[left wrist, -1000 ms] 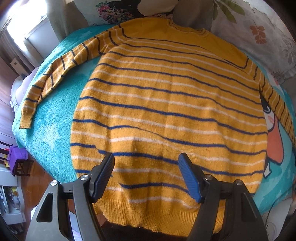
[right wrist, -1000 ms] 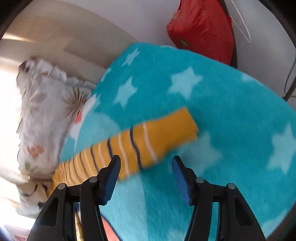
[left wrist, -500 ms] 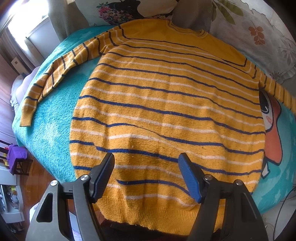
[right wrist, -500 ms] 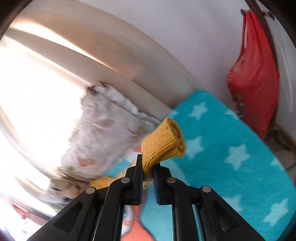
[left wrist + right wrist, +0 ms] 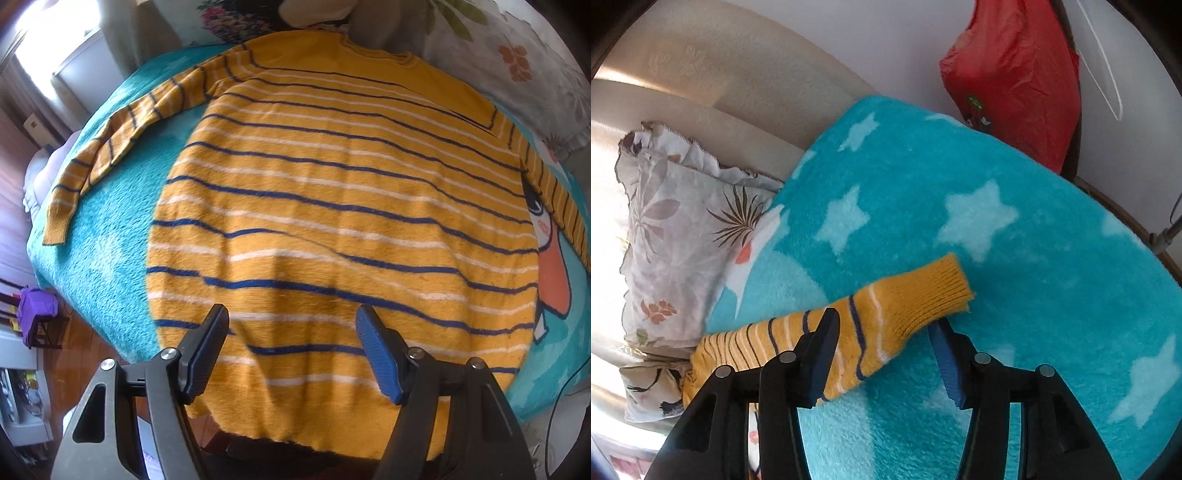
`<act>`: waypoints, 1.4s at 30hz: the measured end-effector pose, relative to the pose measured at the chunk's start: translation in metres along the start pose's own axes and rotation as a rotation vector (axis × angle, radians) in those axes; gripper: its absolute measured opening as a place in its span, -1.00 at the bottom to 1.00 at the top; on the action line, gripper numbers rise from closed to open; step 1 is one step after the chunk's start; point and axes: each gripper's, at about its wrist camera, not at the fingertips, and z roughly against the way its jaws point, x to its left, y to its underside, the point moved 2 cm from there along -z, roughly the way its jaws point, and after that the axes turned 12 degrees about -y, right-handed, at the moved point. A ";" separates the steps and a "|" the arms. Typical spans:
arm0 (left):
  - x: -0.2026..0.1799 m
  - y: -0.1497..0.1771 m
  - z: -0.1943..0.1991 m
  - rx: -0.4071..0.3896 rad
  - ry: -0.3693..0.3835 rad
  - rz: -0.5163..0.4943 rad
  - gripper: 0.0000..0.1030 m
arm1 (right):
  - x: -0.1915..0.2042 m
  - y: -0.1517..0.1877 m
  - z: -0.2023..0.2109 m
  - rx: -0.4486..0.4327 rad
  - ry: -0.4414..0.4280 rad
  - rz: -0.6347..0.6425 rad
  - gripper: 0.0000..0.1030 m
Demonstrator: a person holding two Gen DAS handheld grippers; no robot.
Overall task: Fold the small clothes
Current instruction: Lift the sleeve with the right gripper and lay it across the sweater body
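A yellow sweater [image 5: 332,206] with navy and white stripes lies flat on a teal star blanket [image 5: 107,236], its left sleeve [image 5: 110,147] stretched out to the left. My left gripper [image 5: 291,325] is open and empty above the sweater's hem. In the right wrist view the right sleeve [image 5: 886,317] lies on the blanket [image 5: 997,184], cuff pointing right. My right gripper [image 5: 886,332] is open, its fingers on either side of the sleeve just behind the cuff.
Floral pillows [image 5: 676,236] lie along the blanket's far side and also show in the left wrist view [image 5: 517,55]. A red bag [image 5: 1015,74] hangs on the wall. The bed edge and wooden floor [image 5: 74,354] are at lower left.
My right gripper held the sleeve cuff lifted half a second ago; now it is open and the sleeve lies flat on the blanket. The left gripper has hardly moved.
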 end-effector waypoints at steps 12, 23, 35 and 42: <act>0.073 -0.028 -0.026 -0.023 0.082 0.077 0.36 | 0.242 0.097 -0.029 0.092 -0.070 0.529 -0.81; 0.150 -0.047 -0.062 -0.002 0.125 0.115 0.36 | 0.413 0.295 -0.152 0.403 -0.219 0.749 -0.81; 0.202 -0.050 -0.083 0.000 0.126 0.125 0.36 | 0.472 0.409 -0.236 0.570 -0.216 0.825 -0.76; 0.209 -0.070 -0.081 -0.041 0.164 0.132 0.36 | 0.487 0.444 -0.222 0.702 -0.398 0.836 0.05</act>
